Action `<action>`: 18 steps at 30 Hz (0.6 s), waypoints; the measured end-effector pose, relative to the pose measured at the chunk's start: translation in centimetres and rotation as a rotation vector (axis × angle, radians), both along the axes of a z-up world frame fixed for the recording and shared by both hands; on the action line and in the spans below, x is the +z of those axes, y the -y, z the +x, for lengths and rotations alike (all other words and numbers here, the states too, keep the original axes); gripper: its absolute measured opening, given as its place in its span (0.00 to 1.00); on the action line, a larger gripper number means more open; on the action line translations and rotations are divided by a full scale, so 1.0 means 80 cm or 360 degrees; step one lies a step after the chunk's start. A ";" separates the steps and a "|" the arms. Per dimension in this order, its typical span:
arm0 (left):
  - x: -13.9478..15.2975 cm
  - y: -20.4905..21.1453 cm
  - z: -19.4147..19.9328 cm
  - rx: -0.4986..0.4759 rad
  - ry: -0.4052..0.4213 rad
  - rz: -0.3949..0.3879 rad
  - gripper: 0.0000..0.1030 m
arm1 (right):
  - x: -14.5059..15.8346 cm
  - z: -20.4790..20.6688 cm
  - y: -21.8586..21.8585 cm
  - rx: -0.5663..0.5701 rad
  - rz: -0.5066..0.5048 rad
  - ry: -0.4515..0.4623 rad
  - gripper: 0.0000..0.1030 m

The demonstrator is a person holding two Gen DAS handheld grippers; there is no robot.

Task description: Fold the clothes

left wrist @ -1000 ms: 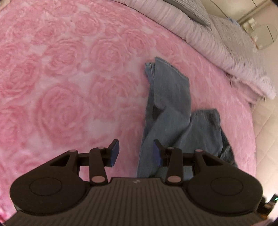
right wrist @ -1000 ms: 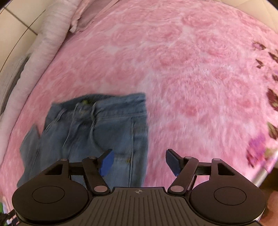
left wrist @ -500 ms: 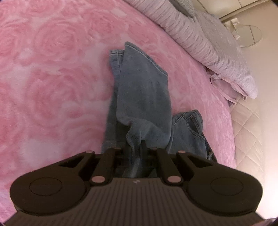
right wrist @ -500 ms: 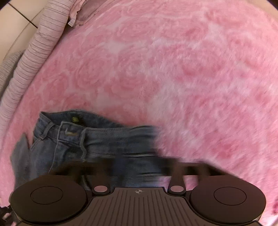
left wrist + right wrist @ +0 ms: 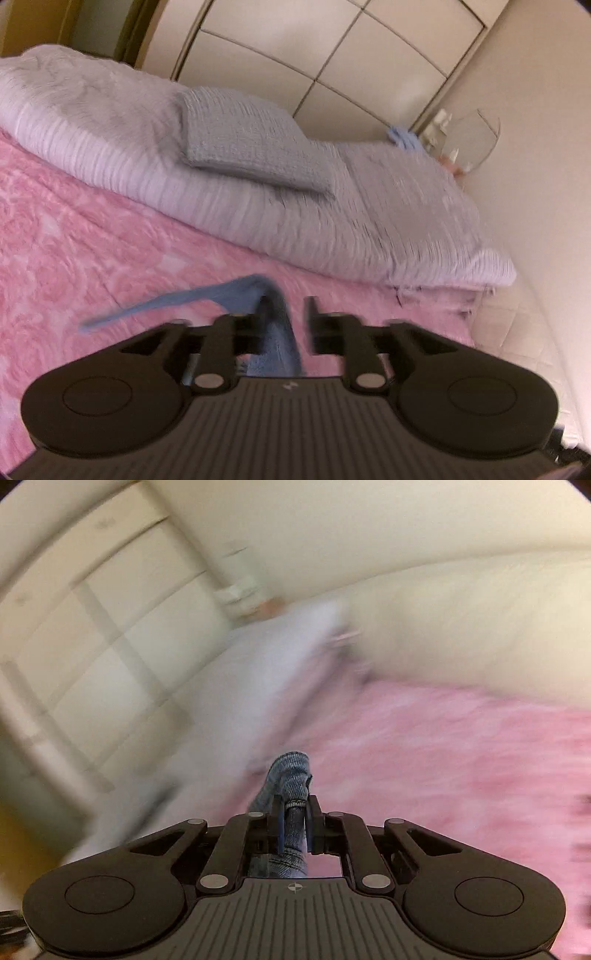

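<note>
The blue jeans (image 5: 275, 343) hang lifted over the pink rose blanket (image 5: 92, 258). In the left wrist view a fold of denim stands between the fingers of my left gripper (image 5: 285, 325). It lies against the left finger, the jaws are apart and opening, and a thin strip trails off to the left. In the right wrist view my right gripper (image 5: 294, 819) is closing, its pads pressed on a bunched edge of the jeans (image 5: 291, 775). That edge sticks up past the fingertips, over the pink blanket (image 5: 443, 757). The picture there is blurred.
A rolled lilac duvet (image 5: 110, 129) lies along the far side of the bed with a folded grey blanket (image 5: 251, 140) on it. Behind stand cream wardrobe doors (image 5: 332, 55), and a round glass table (image 5: 472, 136) is at the right. The wardrobe (image 5: 92, 627) fills the left of the right wrist view.
Both grippers came down onto the flat jeans, shut on them, then rose and tilted up toward the wardrobe, lifting the denim. The left jaws have since parted again.
</note>
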State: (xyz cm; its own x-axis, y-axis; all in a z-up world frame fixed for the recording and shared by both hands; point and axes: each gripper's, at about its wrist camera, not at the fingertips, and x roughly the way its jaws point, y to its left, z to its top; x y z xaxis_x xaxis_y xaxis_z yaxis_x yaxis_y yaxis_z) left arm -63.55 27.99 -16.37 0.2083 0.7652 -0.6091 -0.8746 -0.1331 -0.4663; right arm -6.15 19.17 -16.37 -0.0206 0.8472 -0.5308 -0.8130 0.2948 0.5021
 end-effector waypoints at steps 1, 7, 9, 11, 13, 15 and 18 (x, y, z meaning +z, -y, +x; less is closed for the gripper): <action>-0.012 0.005 0.009 -0.0006 -0.0013 -0.0041 0.36 | -0.006 0.017 0.013 -0.0126 -0.0077 0.0052 0.10; -0.150 0.062 -0.002 0.0198 0.0151 -0.0513 0.36 | -0.154 0.080 0.049 -0.0329 -0.0805 -0.0196 0.14; -0.191 0.094 -0.015 0.0327 0.0215 -0.0642 0.35 | -0.180 0.075 0.059 -0.0371 -0.0848 -0.0143 0.19; -0.228 0.127 -0.027 0.0459 0.0298 -0.0738 0.35 | -0.195 0.071 0.063 -0.0397 -0.0855 -0.0180 0.25; -0.257 0.153 -0.039 0.0565 0.0424 -0.0774 0.35 | -0.202 0.072 0.070 -0.0415 -0.0853 -0.0200 0.36; -0.278 0.160 -0.051 0.0632 0.0522 -0.0760 0.35 | -0.209 0.074 0.078 -0.0428 -0.0859 -0.0220 0.41; -0.299 0.143 -0.066 0.0688 0.0559 -0.0680 0.37 | -0.225 0.081 0.081 -0.0458 -0.0893 -0.0305 0.43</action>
